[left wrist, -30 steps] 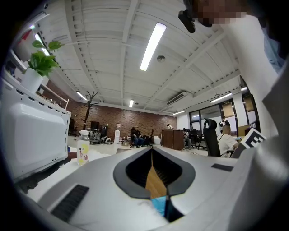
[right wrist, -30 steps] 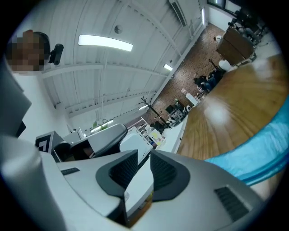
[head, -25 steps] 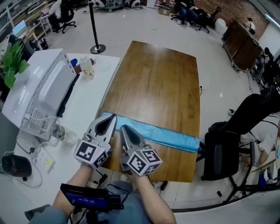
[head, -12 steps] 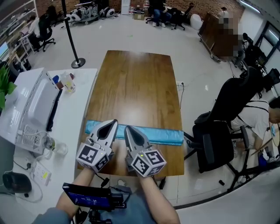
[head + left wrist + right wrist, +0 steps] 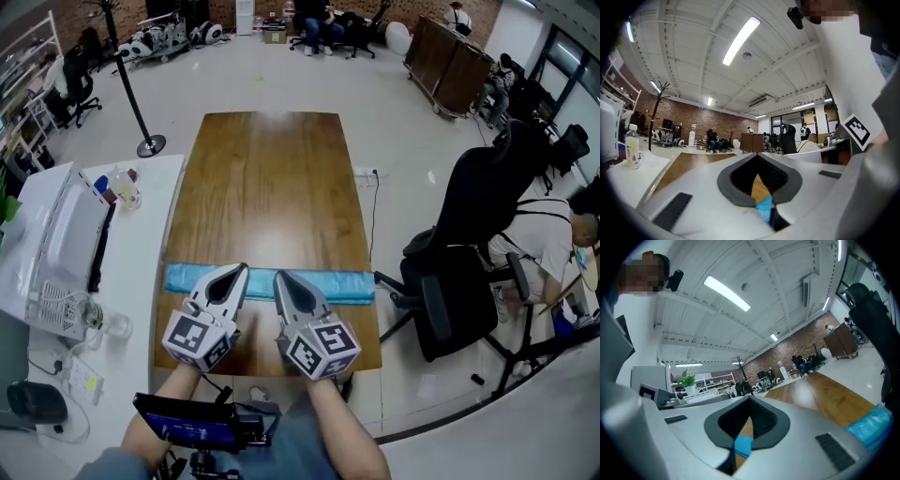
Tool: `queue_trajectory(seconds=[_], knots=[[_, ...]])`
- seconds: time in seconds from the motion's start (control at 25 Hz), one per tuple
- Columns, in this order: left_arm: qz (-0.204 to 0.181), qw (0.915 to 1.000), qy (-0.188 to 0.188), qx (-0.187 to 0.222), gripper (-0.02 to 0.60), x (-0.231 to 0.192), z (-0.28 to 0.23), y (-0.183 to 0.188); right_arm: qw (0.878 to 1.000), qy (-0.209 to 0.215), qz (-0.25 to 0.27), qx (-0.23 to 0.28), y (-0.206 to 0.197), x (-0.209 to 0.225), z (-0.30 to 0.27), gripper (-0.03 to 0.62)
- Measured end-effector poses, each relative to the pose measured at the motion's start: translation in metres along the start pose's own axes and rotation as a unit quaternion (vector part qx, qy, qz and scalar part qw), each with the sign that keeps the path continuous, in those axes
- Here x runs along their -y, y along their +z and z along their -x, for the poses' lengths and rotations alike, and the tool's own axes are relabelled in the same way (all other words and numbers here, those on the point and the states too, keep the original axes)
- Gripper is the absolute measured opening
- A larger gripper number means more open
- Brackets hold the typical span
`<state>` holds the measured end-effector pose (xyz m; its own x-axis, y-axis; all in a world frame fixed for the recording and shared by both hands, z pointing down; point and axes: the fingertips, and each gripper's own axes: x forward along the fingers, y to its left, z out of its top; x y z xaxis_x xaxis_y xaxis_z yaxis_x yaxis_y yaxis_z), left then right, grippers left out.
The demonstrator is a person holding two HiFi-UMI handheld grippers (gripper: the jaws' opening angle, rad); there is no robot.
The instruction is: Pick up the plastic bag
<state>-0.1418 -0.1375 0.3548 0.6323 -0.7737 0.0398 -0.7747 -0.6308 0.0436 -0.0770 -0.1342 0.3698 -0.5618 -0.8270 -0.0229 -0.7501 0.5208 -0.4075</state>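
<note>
Both pairs of fingers are pressed together. The left fingers [image 5: 693, 187] and right fingers [image 5: 689, 430] each show a slip of blue bag [image 5: 337, 283] in the slit, so I judge both pinch its near edge. It lies flat across the near end of the bench [image 5: 272, 178]. I expect thin, limp, slippery film, very light, that sags between grips, so gathered folds are best. A second ago the bag ran slantwise in the head view; now it runs straight across.
</note>
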Motion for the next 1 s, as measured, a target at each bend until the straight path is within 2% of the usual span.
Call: queue_trajectory(seconds=[0.28,0.56,0.8,1.0], knots=[[-0.019,0.9991,0.001,-0.039,0.011,0.001,-0.011,-0.023,0.999,-0.018,0.040,-0.031,-0.009,0.024,0.008,0.005],[-0.030,0.9931,0.028,-0.110,0.011,-0.028,-0.001,-0.066,0.993,-0.051,0.077,-0.069,-0.024,0.059,0.016,0.005],[-0.043,0.9823,0.047,-0.176,0.009,-0.062,0.006,-0.100,0.982,-0.077,0.118,-0.121,-0.043,0.094,0.021,0.005],[-0.056,0.9659,0.054,-0.247,0.008,-0.089,0.013,-0.132,0.964,-0.105,0.151,-0.189,-0.068,0.125,0.027,0.005]])
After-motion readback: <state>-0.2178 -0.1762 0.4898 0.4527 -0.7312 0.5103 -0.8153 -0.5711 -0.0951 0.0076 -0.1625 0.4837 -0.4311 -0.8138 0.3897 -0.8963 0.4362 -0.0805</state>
